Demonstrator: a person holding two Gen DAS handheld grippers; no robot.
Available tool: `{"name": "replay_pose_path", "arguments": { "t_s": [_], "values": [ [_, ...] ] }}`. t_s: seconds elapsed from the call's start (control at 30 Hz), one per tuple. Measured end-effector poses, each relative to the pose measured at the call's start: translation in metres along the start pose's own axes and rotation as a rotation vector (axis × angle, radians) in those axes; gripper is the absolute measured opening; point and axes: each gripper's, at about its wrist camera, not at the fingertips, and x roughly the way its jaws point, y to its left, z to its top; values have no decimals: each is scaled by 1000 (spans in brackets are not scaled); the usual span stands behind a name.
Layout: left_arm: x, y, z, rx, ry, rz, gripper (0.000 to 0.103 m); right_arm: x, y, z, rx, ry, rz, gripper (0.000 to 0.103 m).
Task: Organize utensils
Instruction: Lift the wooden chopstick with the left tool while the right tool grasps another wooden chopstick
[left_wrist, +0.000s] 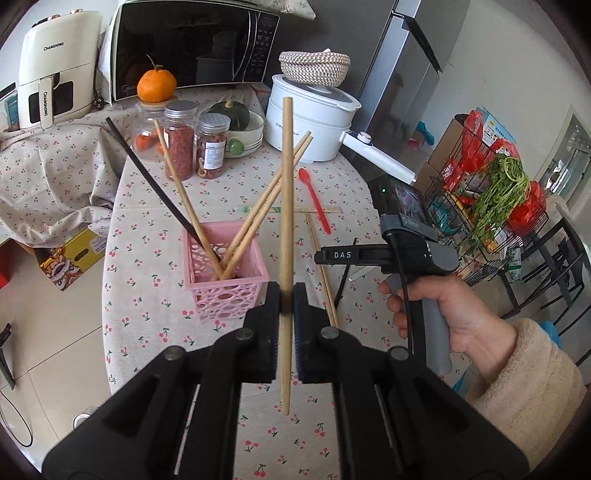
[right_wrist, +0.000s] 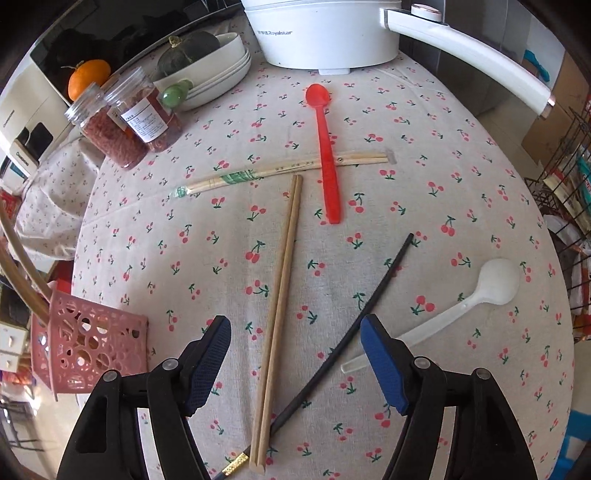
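Note:
My left gripper (left_wrist: 286, 295) is shut on a wooden chopstick (left_wrist: 286, 192), held upright just right of the pink perforated basket (left_wrist: 236, 273). The basket holds several wooden chopsticks and one black chopstick (left_wrist: 147, 177). My right gripper (right_wrist: 295, 332) is open above the table, over a pair of wooden chopsticks (right_wrist: 280, 295) and a black chopstick (right_wrist: 347, 332). A red spoon (right_wrist: 327, 155) lies across a wrapped pair of chopsticks (right_wrist: 280, 171). A white spoon (right_wrist: 480, 291) lies to the right. The basket also shows in the right wrist view (right_wrist: 88, 347).
A white electric pot (left_wrist: 310, 114) with a long handle, two jars (left_wrist: 192, 144), a bowl with a squash (left_wrist: 240, 122), an orange, a microwave (left_wrist: 192, 48) and an air fryer stand at the back. A wire rack (left_wrist: 491, 192) of groceries stands right of the table.

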Motion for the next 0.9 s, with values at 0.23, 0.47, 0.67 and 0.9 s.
{"name": "replay_pose_path", "arguments": {
  "t_s": [0.23,0.47,0.67,0.9],
  "values": [
    [-7,18,1,-33,-7,6,8,23,19,8,-43,5,-109,49],
    [-17,30,5,-70,-36,17,8,23,15,13,-42,3,-75,10],
    [-34,40,15,-104,-143,16,8,-11,1,13,32,-89,70,9],
    [-50,47,30,-150,-346,47,8,-72,11,2,-2,-252,176,9]
  ]
}}
